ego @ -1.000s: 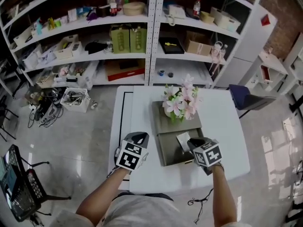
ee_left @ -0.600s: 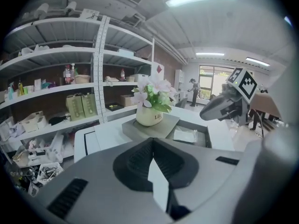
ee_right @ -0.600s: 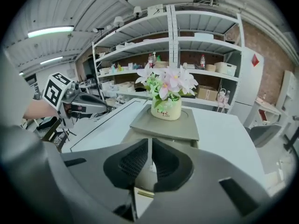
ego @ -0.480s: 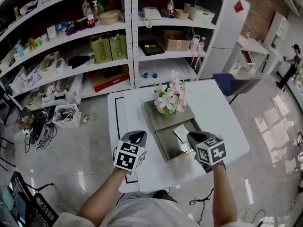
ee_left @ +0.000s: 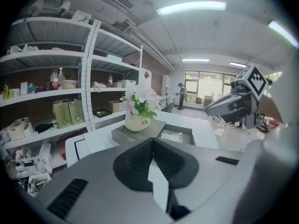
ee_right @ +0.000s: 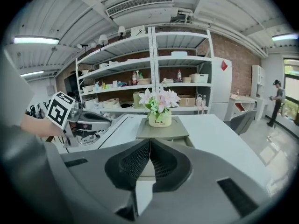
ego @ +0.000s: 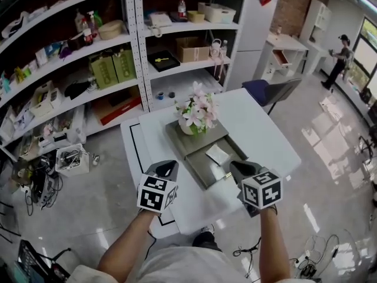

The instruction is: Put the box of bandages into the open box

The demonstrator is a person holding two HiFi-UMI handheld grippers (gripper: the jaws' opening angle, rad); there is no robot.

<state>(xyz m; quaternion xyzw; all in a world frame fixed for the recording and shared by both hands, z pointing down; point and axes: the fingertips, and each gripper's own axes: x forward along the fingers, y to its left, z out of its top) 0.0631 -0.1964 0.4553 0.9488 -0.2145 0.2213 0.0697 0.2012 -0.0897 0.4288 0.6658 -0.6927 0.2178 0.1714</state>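
My right gripper (ego: 239, 170) has pulled back from the small white bandage box (ego: 217, 154), which now lies inside the open grey-green box (ego: 198, 173) on the white desk (ego: 265, 135). Its jaws and those of my left gripper (ego: 165, 169) are pressed together, empty. I judge the placement done.

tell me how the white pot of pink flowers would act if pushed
The white pot of pink flowers looks top-heavy, blooms spreading wider than the pot, so a high push may tip it. On the flat grey lid it would likely slide from a low nudge.
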